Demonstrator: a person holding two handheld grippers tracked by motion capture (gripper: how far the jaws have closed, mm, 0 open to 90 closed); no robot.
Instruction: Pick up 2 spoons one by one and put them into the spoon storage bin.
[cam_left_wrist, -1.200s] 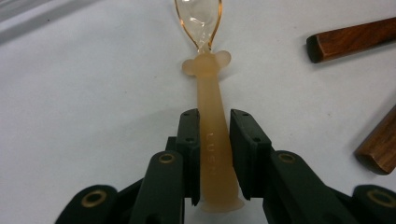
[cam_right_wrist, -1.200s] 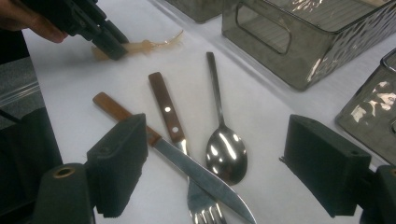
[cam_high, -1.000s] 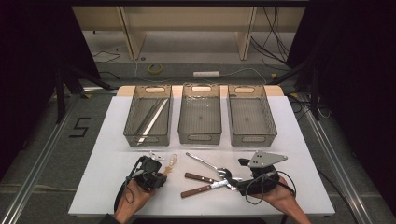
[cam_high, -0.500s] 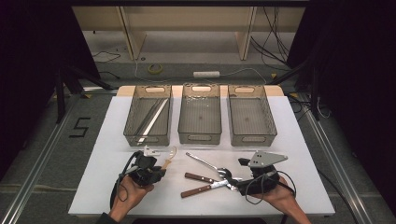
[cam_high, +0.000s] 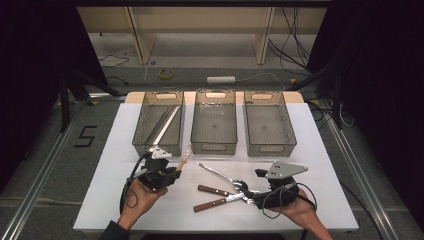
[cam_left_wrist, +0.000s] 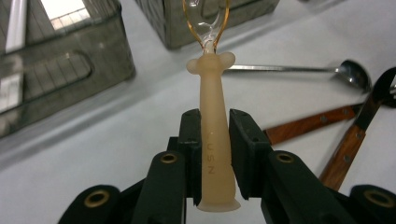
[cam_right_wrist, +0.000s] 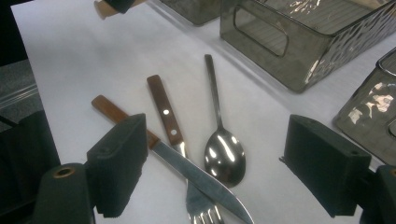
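Note:
My left gripper is shut on the cream handle of a small spoon with a clear, amber-rimmed bowl. From above, that gripper hangs just off the table in front of the left bin, the small spoon pointing at it. My right gripper stands open, its jaws wide on either side of a wooden-handled knife, a wooden-handled fork and a metal spoon. The knife lies across the fork. The right gripper rests low at the table's front right.
Three grey mesh bins stand in a row at the back of the white table. Long metal utensils lie in the left one. The middle bin and right bin look bare inside. Cables trail from both grippers.
My left gripper has lifted the small spoon off the table and carried it up and slightly toward the left bin. The right gripper has kept still.

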